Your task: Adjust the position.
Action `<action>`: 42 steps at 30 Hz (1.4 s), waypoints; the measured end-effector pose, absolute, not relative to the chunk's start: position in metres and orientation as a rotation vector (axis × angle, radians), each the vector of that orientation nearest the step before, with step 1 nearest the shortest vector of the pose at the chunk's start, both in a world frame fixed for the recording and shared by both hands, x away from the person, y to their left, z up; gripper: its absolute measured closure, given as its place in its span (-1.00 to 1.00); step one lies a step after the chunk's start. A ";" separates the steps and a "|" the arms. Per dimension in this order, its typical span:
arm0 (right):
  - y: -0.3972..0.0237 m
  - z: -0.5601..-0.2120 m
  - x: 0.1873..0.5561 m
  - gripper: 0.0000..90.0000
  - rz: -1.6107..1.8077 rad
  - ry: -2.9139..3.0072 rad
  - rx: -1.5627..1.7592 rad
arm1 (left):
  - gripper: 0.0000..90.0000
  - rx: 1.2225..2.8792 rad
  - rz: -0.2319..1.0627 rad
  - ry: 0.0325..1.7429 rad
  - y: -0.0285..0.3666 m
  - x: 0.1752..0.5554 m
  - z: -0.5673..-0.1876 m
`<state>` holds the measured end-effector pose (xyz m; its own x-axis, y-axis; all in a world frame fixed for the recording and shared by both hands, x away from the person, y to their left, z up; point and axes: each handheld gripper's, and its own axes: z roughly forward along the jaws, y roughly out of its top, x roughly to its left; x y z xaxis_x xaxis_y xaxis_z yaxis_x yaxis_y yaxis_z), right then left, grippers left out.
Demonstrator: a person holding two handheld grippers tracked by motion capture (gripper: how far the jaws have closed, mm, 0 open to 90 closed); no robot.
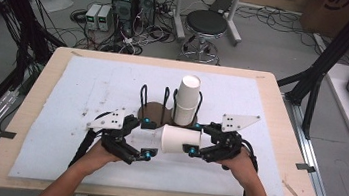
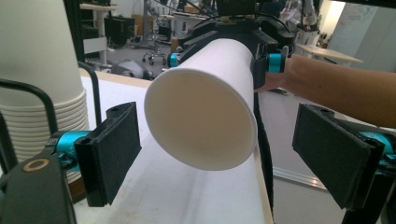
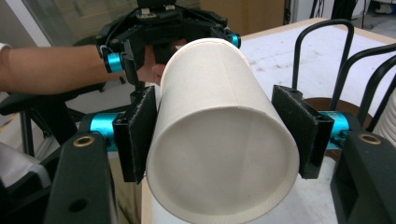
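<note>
A white paper cup (image 1: 180,140) lies on its side in the air above the white mat, its open mouth toward my right hand. My right gripper (image 1: 194,140) is shut on it near the rim, and in the right gripper view both pads (image 3: 140,135) press on the cup (image 3: 219,154). My left gripper (image 1: 148,137) stands open around the cup's closed base. In the left gripper view there is a gap on each side between the base (image 2: 201,121) and the pads (image 2: 114,154). Behind the cup, a stack of paper cups (image 1: 187,99) stands upright in a black wire rack (image 1: 154,100).
The white foam mat (image 1: 87,92) covers most of the wooden table (image 1: 37,91). The rack's two left slots hold no cups. The stack (image 2: 42,70) rises close beside my left gripper. A stool (image 1: 206,24), cables and electronics boxes lie on the floor beyond the table.
</note>
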<state>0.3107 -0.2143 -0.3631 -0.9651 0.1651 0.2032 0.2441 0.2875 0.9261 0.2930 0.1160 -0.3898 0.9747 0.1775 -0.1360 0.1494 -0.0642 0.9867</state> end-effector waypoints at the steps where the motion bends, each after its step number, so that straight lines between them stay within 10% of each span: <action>1: -0.214 -0.363 0.311 -0.23 -1.793 -2.465 -0.392 | -0.66 1.638 0.021 0.249 0.115 0.292 -0.390; 42: -0.197 -0.370 0.309 -0.24 -1.809 -2.317 -0.307 | -0.42 1.609 -0.012 0.199 0.098 0.292 -0.391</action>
<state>0.3087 -0.1969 -0.3695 -0.9613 0.0482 0.2713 0.2749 0.2360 0.9321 0.2918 0.0978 -0.3908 0.9842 0.1205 -0.1298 0.1349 -0.0344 0.9903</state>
